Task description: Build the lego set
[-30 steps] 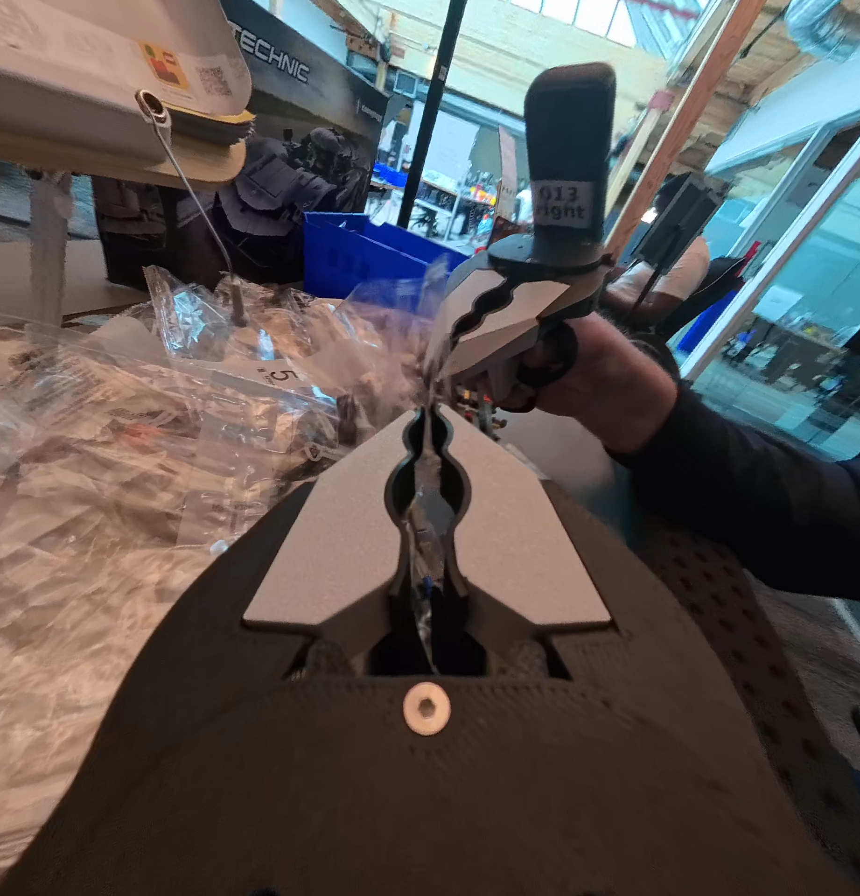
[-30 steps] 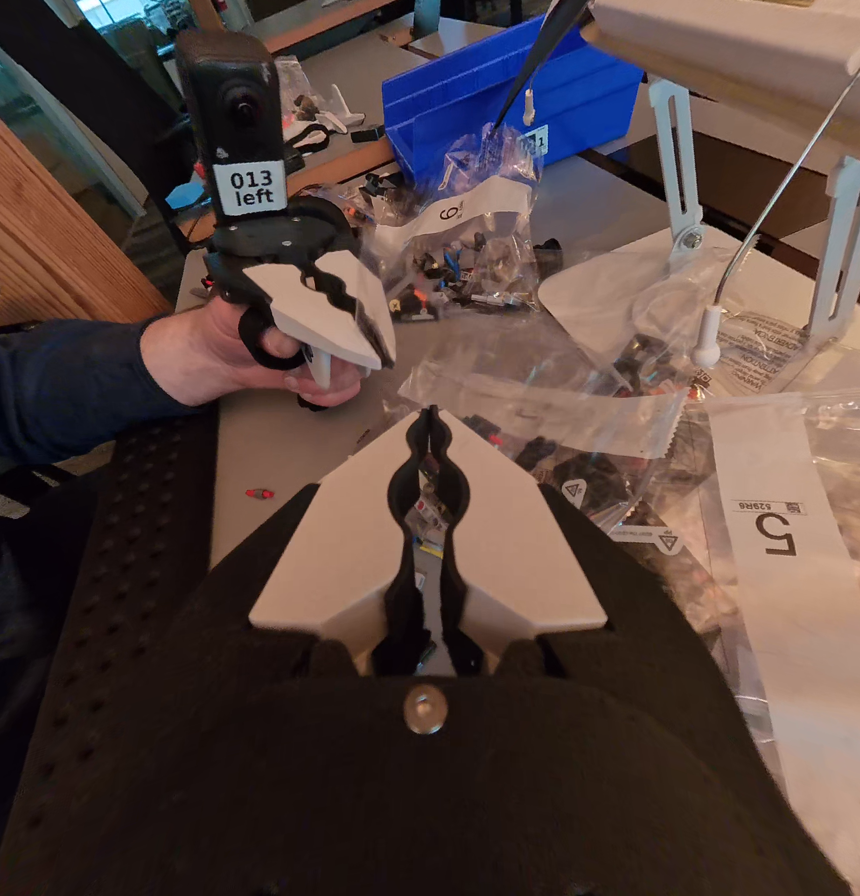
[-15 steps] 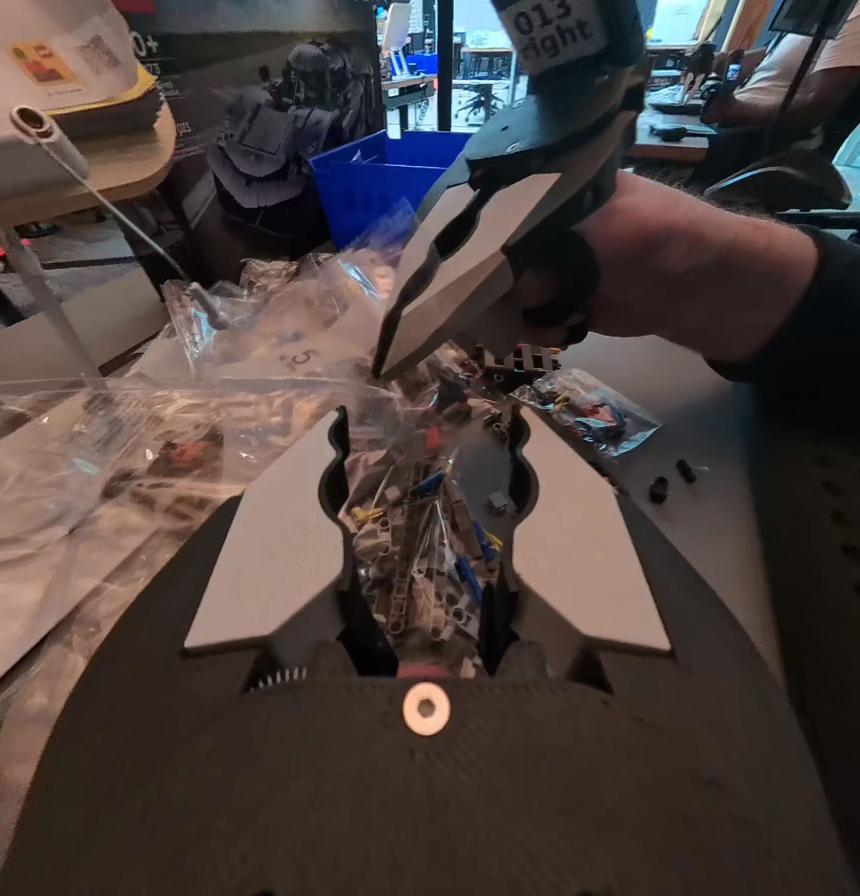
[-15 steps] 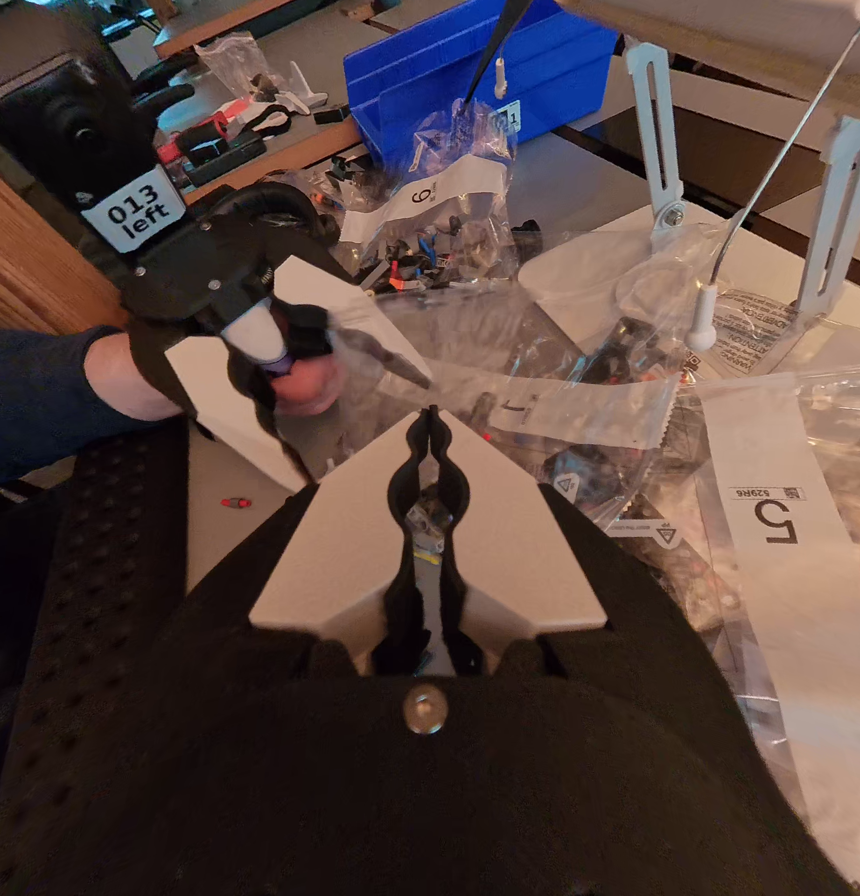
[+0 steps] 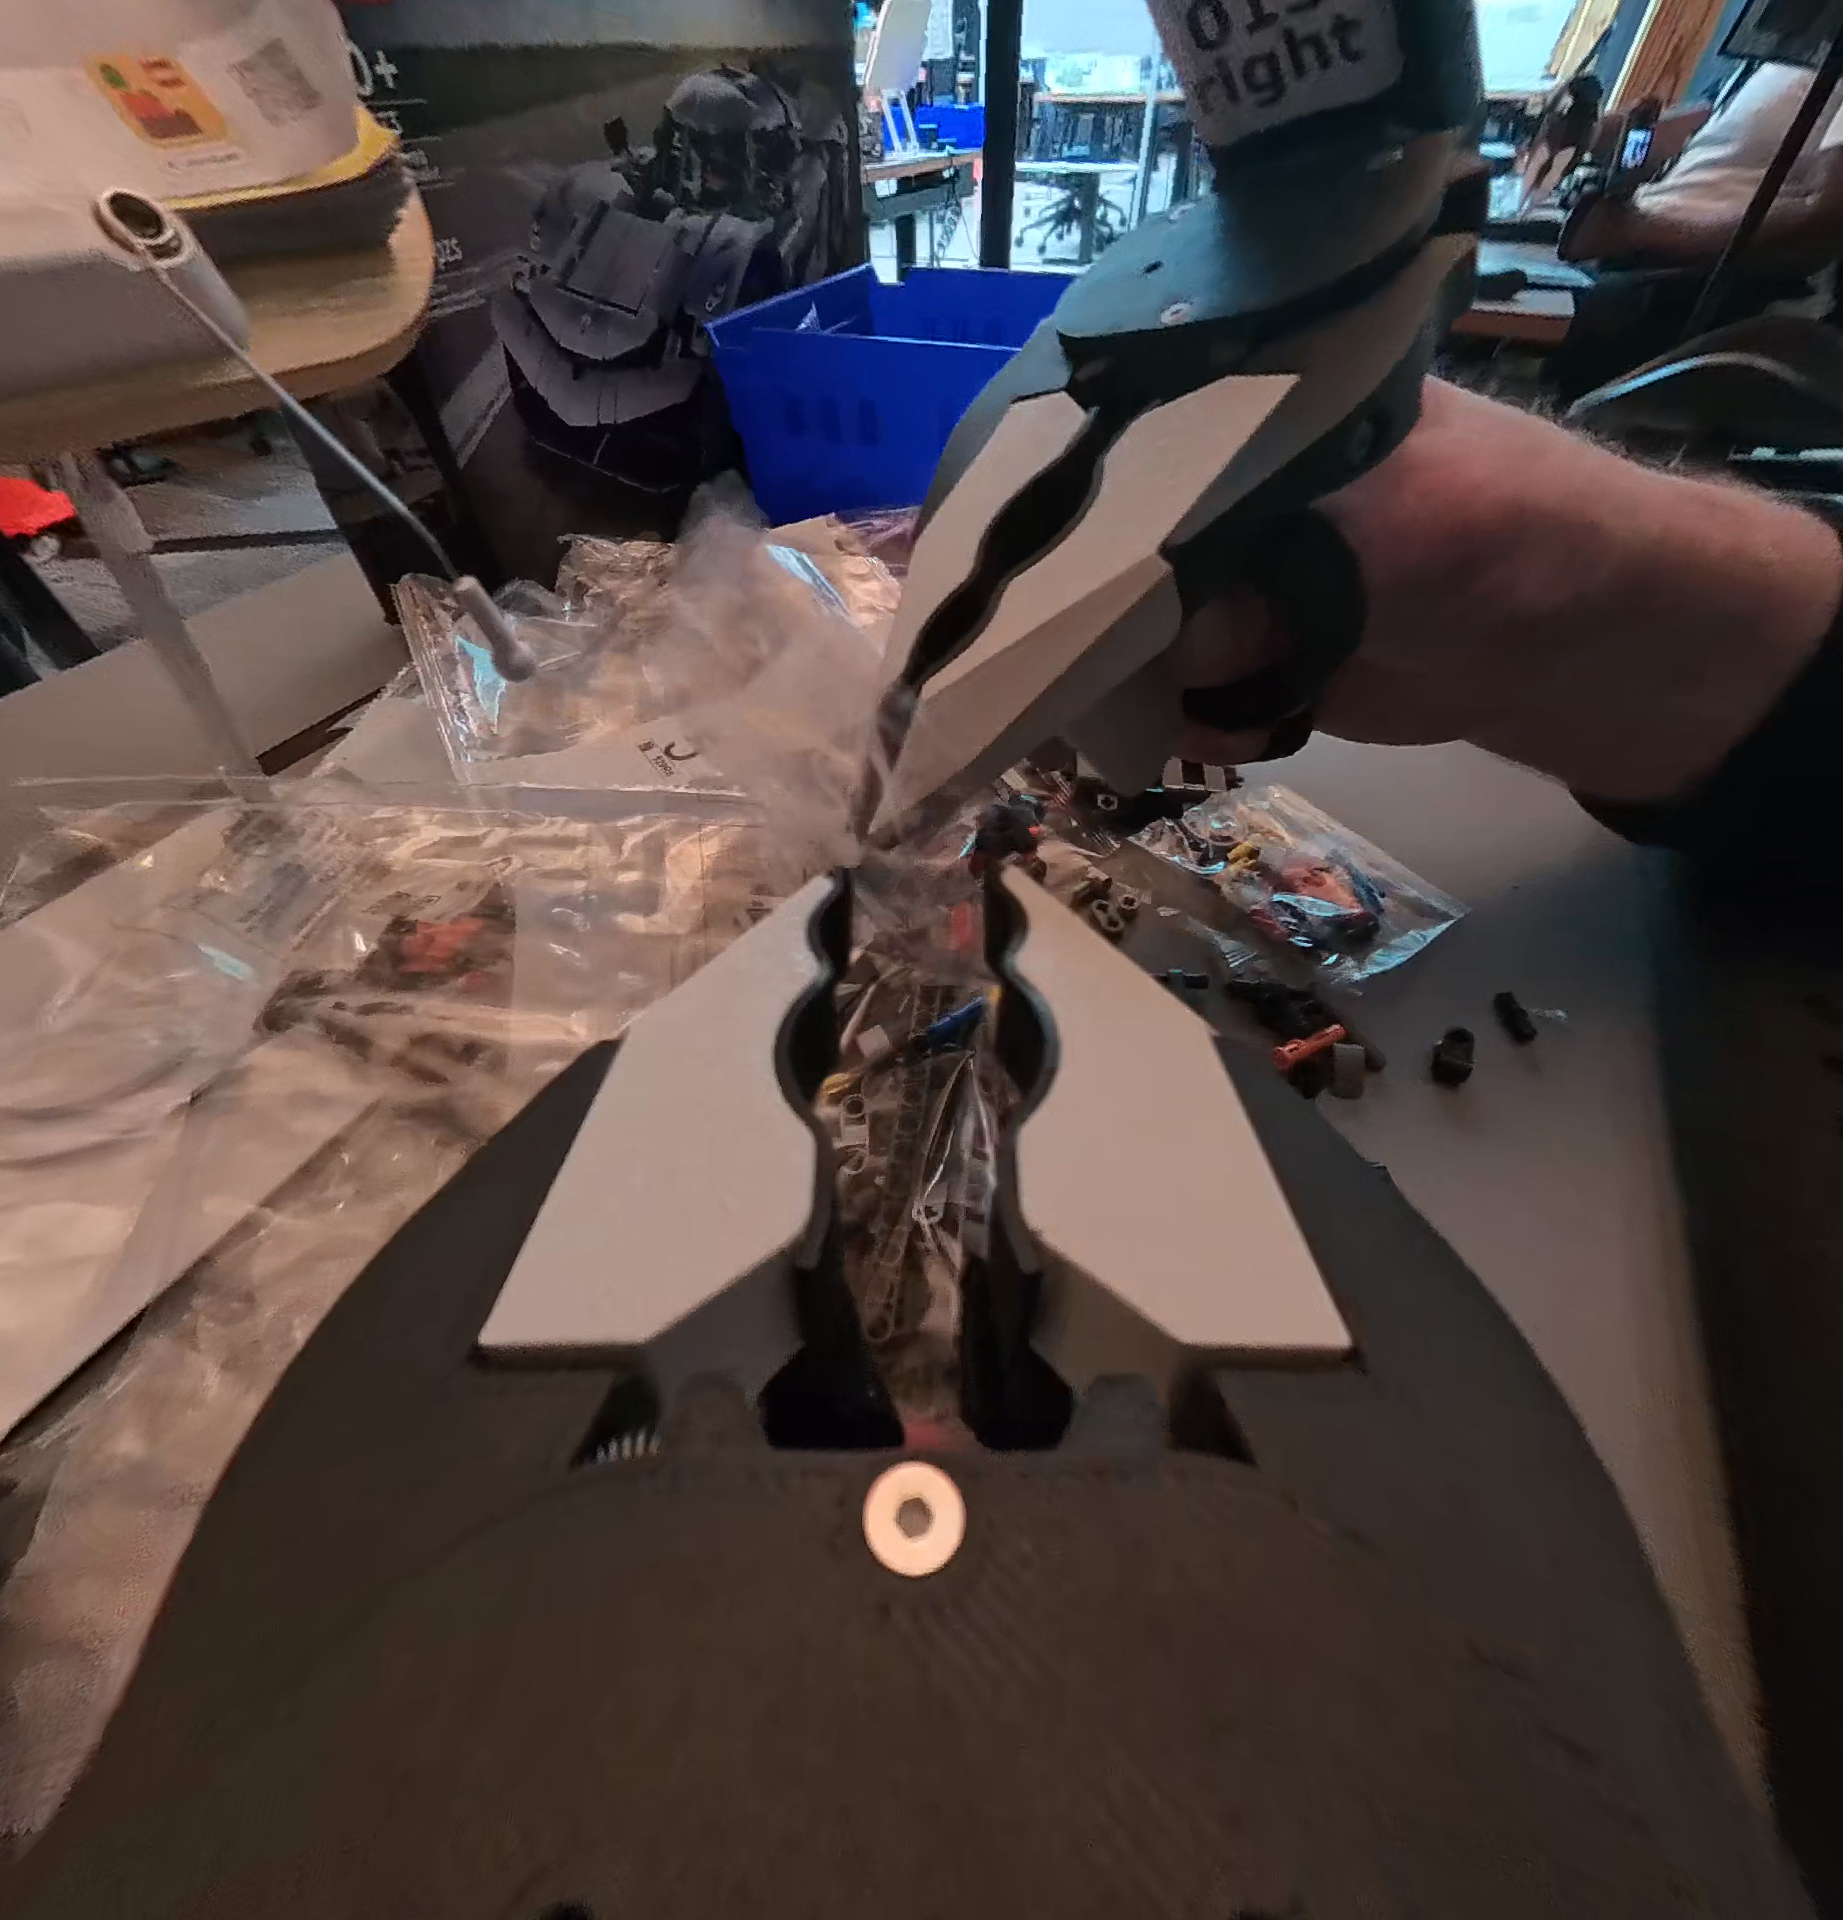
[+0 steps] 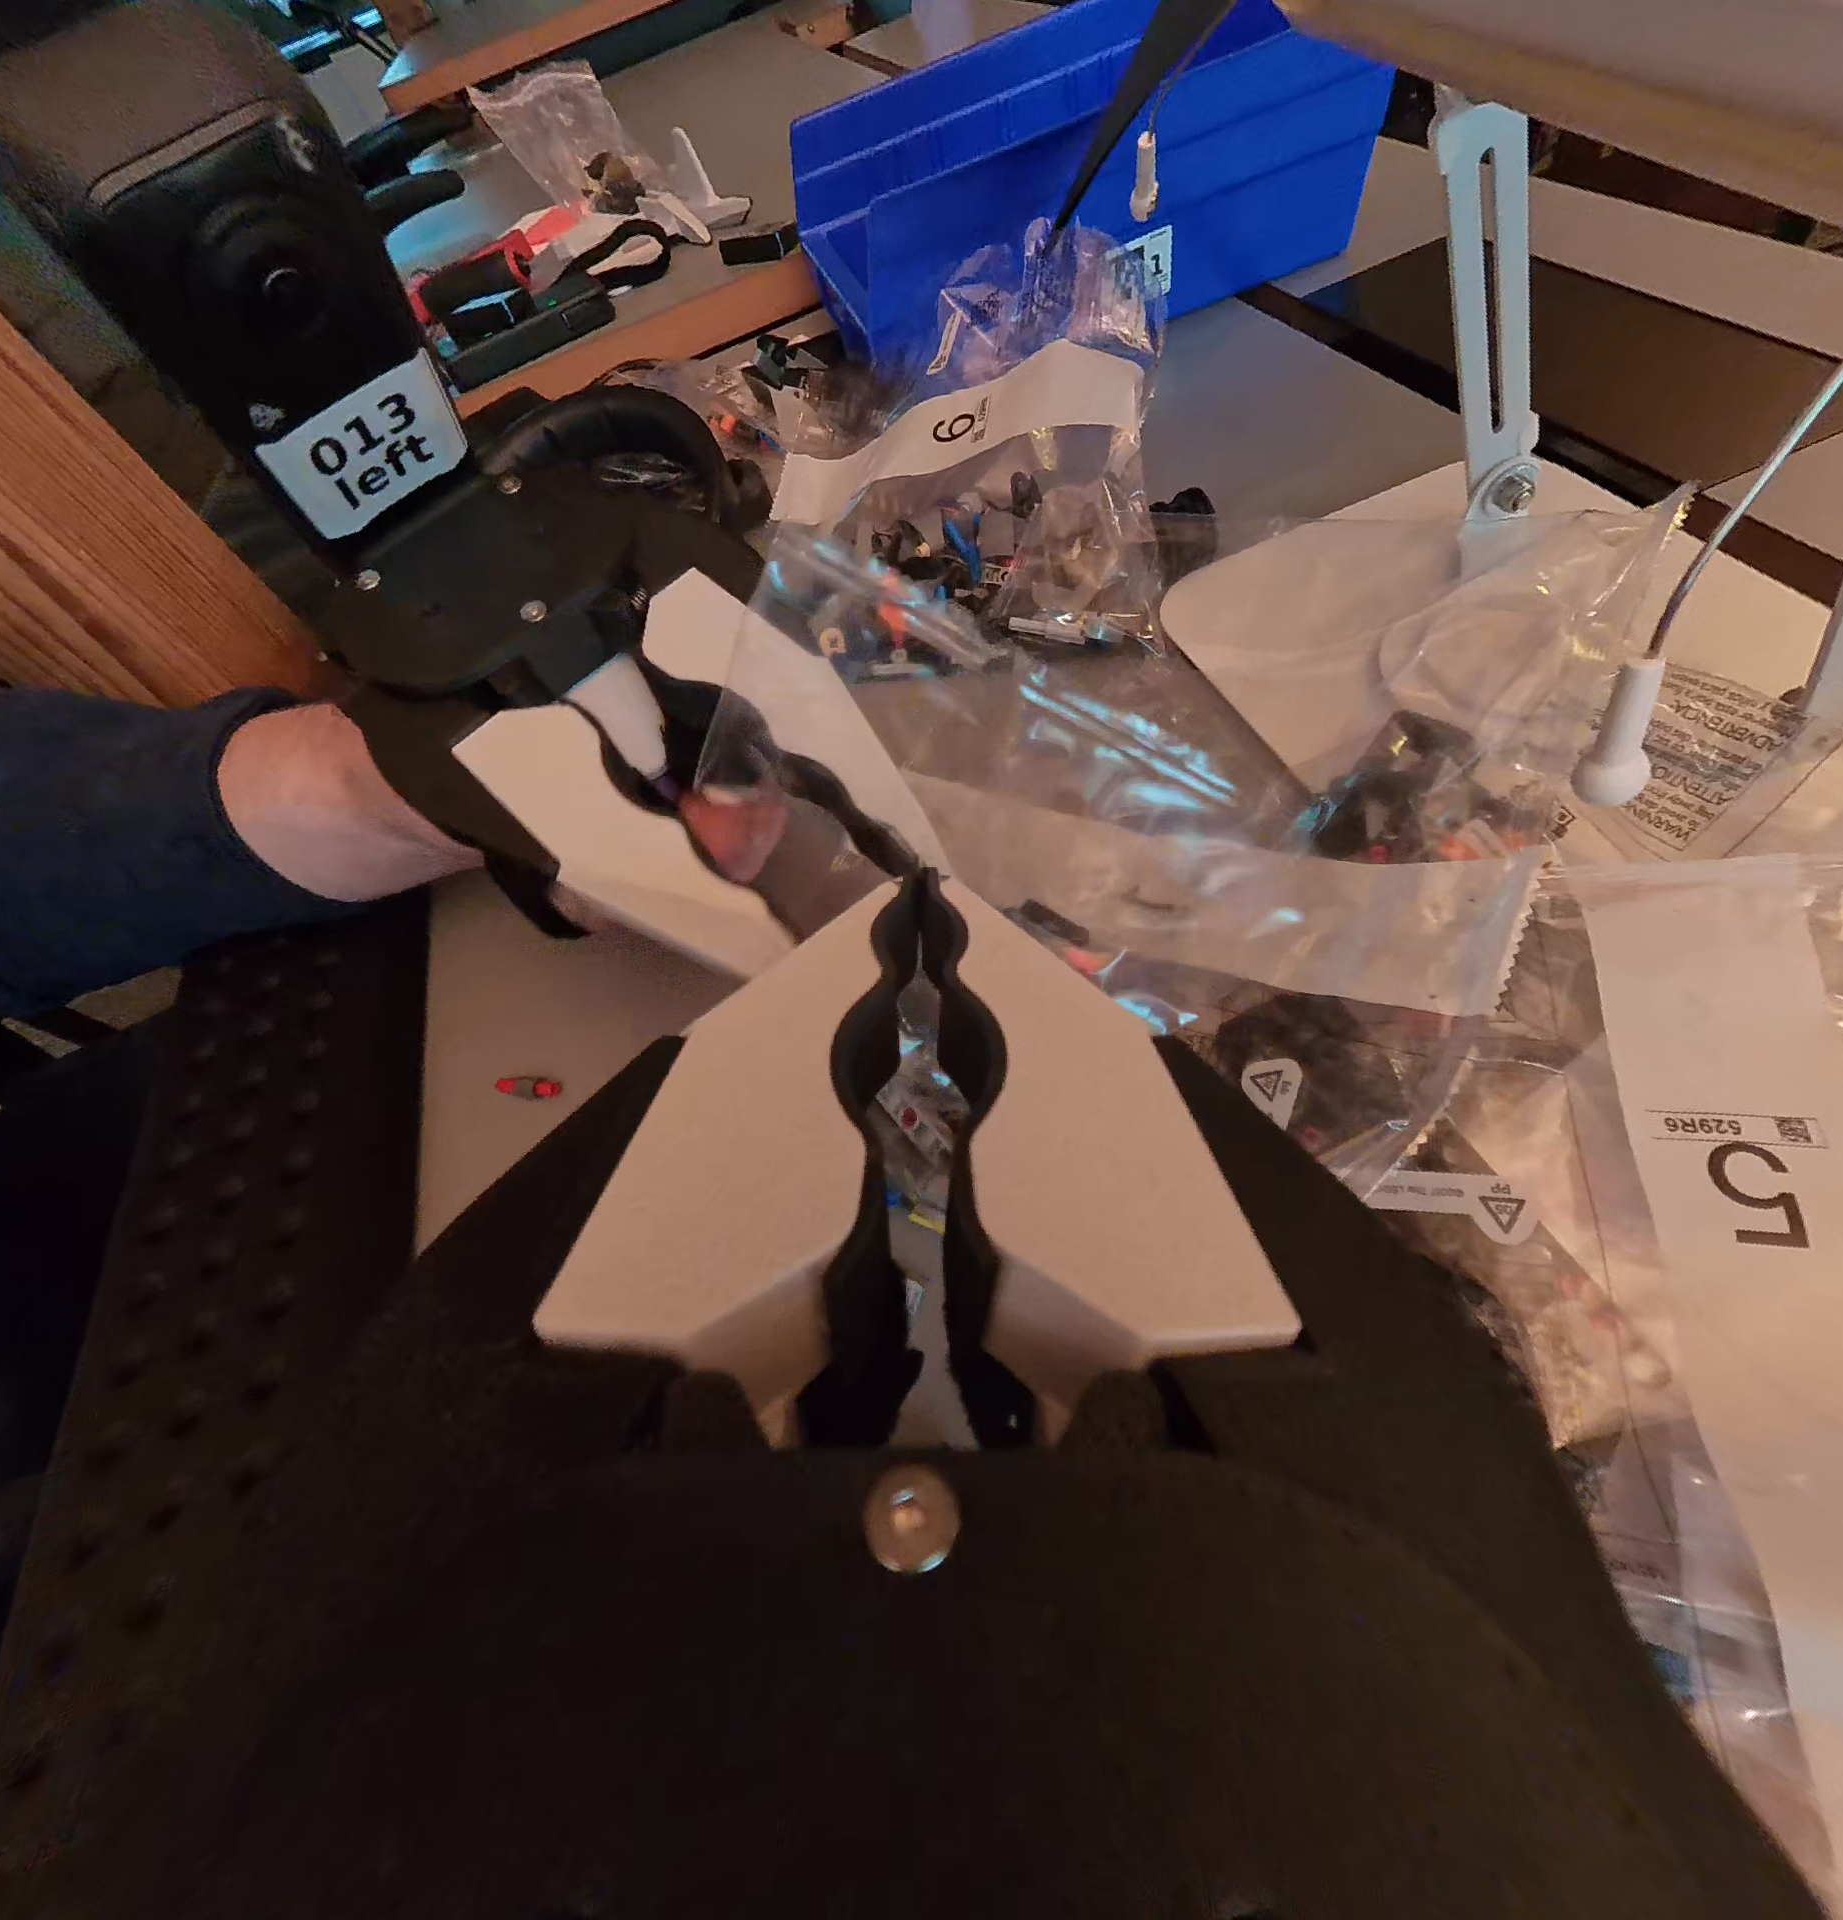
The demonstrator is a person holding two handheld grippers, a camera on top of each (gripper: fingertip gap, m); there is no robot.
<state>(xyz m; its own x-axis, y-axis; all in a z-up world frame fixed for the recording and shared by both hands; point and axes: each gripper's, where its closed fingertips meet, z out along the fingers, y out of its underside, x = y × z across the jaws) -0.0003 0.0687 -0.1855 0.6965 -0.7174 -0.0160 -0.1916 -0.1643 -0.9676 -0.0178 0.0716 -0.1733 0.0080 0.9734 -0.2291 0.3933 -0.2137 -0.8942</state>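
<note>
The grey tabletop (image 5: 1582, 1122) is carrying a heap of clear plastic part bags (image 6: 1260, 883). The right claw (image 6: 922, 883) is pinching shut on the top of one small clear bag of lego pieces (image 5: 912, 1101), which is hanging between the left claw's (image 5: 912, 883) narrowly parted jaws.

Much of the clear parts bag (image 5: 912, 1101) is hidden behind the left gripper (image 5: 917, 894), showing only in the gap between its fingers. Whether those fingers touch the bag cannot be told. In the right wrist view, the bag beside the right gripper (image 6: 922, 883) is blurred, and its pieces are too small to name. Above the bag, the right gripper's label (image 5: 1281, 52) is cut off by the top edge.
</note>
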